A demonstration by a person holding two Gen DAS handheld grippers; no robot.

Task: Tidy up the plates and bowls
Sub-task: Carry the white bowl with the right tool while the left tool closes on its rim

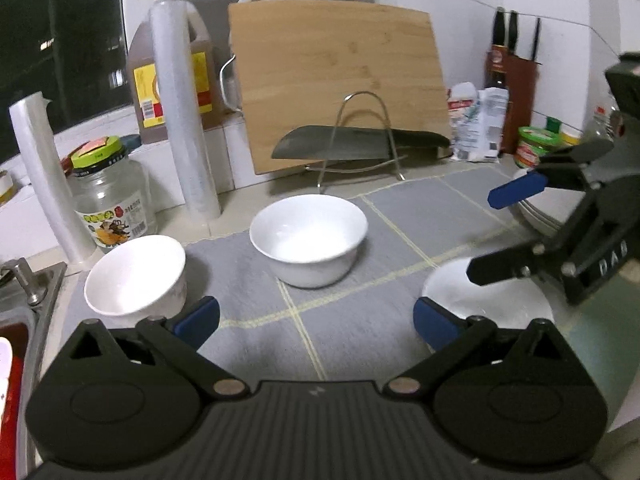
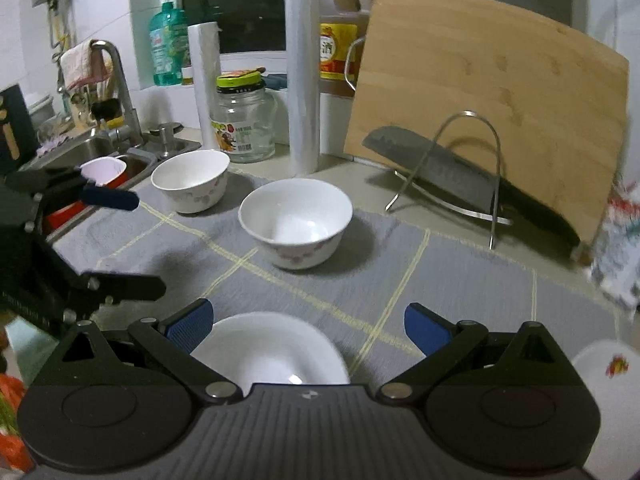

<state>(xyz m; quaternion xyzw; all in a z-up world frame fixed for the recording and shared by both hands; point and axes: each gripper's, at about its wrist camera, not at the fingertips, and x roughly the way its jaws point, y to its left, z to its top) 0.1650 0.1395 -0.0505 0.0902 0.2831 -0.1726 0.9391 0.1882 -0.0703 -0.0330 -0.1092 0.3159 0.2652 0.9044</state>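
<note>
Three white bowls stand on a grey mat (image 1: 248, 280). In the left wrist view one bowl (image 1: 308, 236) is at the centre, another (image 1: 136, 276) at the left, just beyond my left gripper (image 1: 316, 322), which is open with nothing between its blue pads. A third bowl (image 1: 488, 300) lies at the right under my right gripper (image 1: 504, 232). In the right wrist view that bowl (image 2: 272, 352) sits low between the wide-open fingers of the right gripper (image 2: 310, 326); the pads do not press on it. A stack of plates (image 1: 532, 212) is behind the right gripper.
A wooden cutting board (image 1: 336, 80) leans on the wall behind a cleaver (image 1: 352, 144) in a wire rack. A glass jar (image 1: 112, 200), film rolls (image 1: 180, 112) and oil bottles line the back. The sink (image 2: 80, 148) is left; a knife block (image 1: 516, 80) is right.
</note>
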